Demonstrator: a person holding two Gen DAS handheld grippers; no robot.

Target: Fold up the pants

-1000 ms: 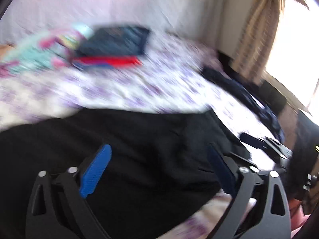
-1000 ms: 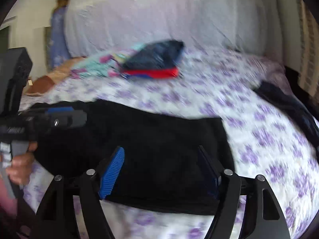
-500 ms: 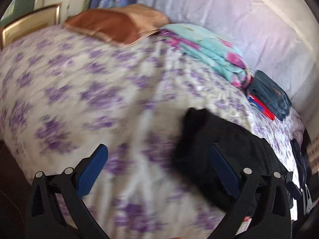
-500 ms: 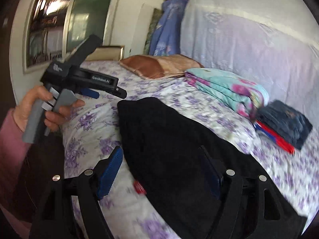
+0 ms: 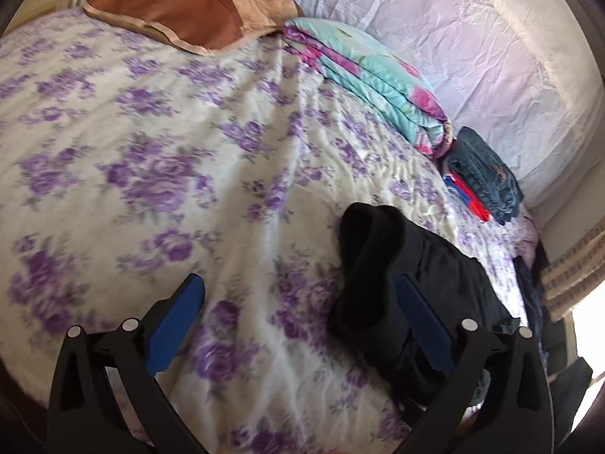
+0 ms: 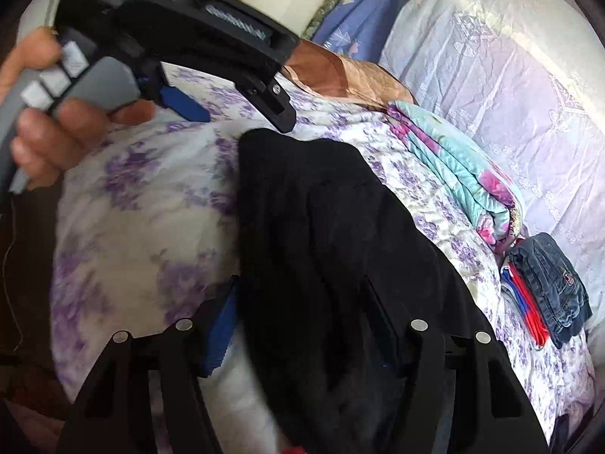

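Observation:
Black pants (image 6: 340, 227) lie lengthwise on the purple-flowered bedspread (image 5: 159, 174). My right gripper (image 6: 302, 321) hovers low over them; its jaws are closing with the black cloth between them, and the pads do not clearly press it. The pants' rolled end (image 5: 374, 249) shows in the left wrist view, just inside the right fingertip of my left gripper (image 5: 298, 302), which stands open and holds nothing. A hand (image 6: 56, 140) holds the left gripper (image 6: 234, 113) above that same end of the pants.
A brown pillow (image 5: 189, 7) and a folded turquoise floral blanket (image 5: 378, 75) lie at the far side of the bed. Folded jeans (image 5: 484, 178) sit on a red and blue item (image 5: 469, 200). Dark clothes (image 5: 529, 283) and a curtain (image 5: 574, 265) are at the right.
Both views have swung and rolled from the wide part of the pants to their end near the pillow. The right jaws have narrowed around the cloth. The left gripper has come close to the rolled end.

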